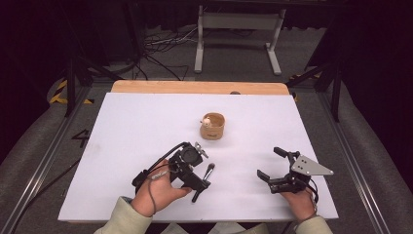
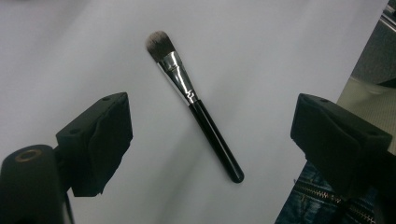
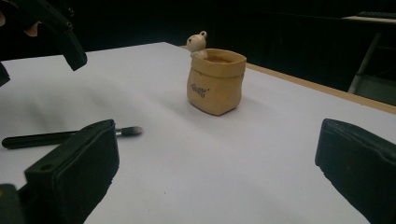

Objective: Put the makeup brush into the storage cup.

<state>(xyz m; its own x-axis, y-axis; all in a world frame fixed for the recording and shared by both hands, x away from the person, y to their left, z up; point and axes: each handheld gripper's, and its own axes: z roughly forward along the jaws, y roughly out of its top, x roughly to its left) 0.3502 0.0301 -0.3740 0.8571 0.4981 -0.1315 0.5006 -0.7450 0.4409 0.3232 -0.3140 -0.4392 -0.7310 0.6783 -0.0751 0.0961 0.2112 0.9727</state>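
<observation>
A makeup brush (image 1: 203,180) with a black handle, silver ferrule and dark bristles lies flat on the white table (image 1: 146,126). My left gripper (image 1: 199,168) hovers over it, pointing down, open. In the left gripper view the brush (image 2: 194,105) lies slanted between the two wide-apart jaws of the left gripper (image 2: 212,128), and neither pad touches it. A small tan pot (image 1: 213,126) with a little bear on its rim stands mid-table. My right gripper (image 1: 271,164) rests open at the front right, with nothing between its fingers. In the right gripper view, the right gripper (image 3: 215,172) faces the pot (image 3: 215,84), with the brush (image 3: 56,137) at left.
A wooden strip (image 1: 199,87) borders the table's far edge. Beyond it are a white metal stand (image 1: 238,39) and cables on the floor. A person's pale sleeve (image 2: 369,100) and jeans (image 2: 313,196) sit past the table's near edge in the left gripper view.
</observation>
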